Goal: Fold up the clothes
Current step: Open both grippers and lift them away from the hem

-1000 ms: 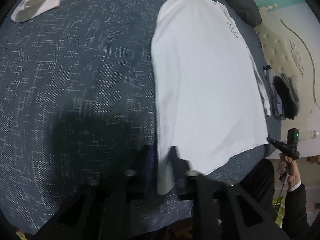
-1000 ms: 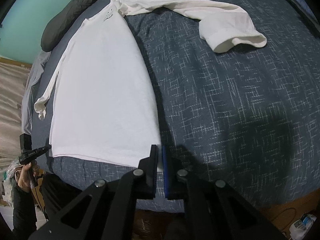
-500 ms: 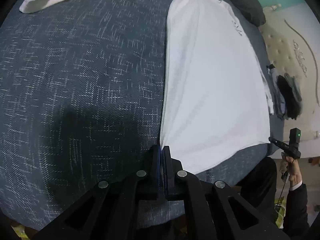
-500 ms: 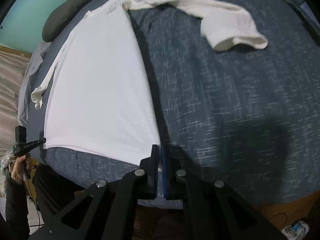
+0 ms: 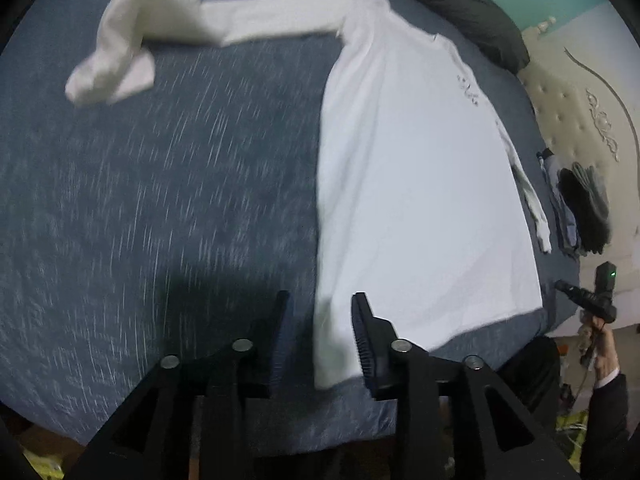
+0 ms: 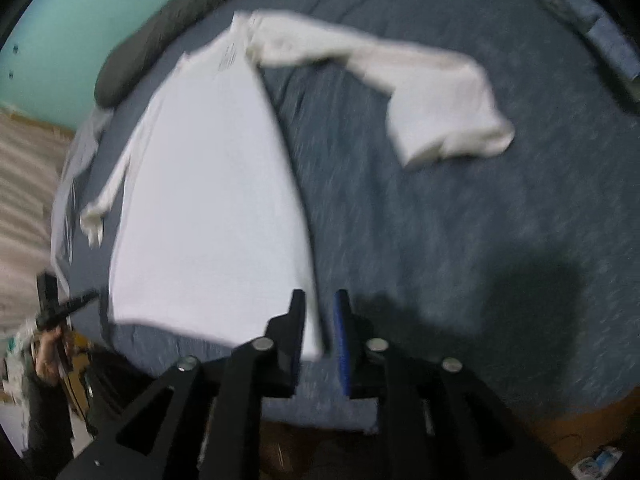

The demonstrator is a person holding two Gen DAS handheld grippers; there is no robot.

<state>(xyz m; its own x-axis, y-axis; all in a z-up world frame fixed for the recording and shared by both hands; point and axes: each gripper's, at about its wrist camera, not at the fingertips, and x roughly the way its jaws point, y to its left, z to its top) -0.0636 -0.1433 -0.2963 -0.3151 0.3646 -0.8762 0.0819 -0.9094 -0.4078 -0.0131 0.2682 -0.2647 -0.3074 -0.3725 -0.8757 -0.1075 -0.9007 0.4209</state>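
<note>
A white long-sleeved shirt (image 5: 420,184) lies flat on the dark blue bedspread (image 5: 160,200), one sleeve (image 5: 168,36) stretched out sideways and bent at the cuff. In the left wrist view my left gripper (image 5: 320,296) is open, and the shirt's near hem corner lies loose between its fingers. The right wrist view shows the shirt (image 6: 208,200) with its sleeve (image 6: 440,92) flung to the right. There my right gripper (image 6: 319,292) stands open a little, one finger on each side of a hem corner. Both views are blurred by motion.
A dark grey bolster (image 5: 460,4) lies along the far side of the bed. Dark folded clothes (image 5: 580,208) are stacked by a cream tufted headboard (image 5: 576,96). A person's hand holds a black device (image 5: 596,300) at the bed's edge. The front bed edge is just below my fingers.
Both grippers were shut on the shirt's hem half a second ago and have now opened, dropping the hem onto the bed. Both cameras have tilted, so more of the sleeve shows.
</note>
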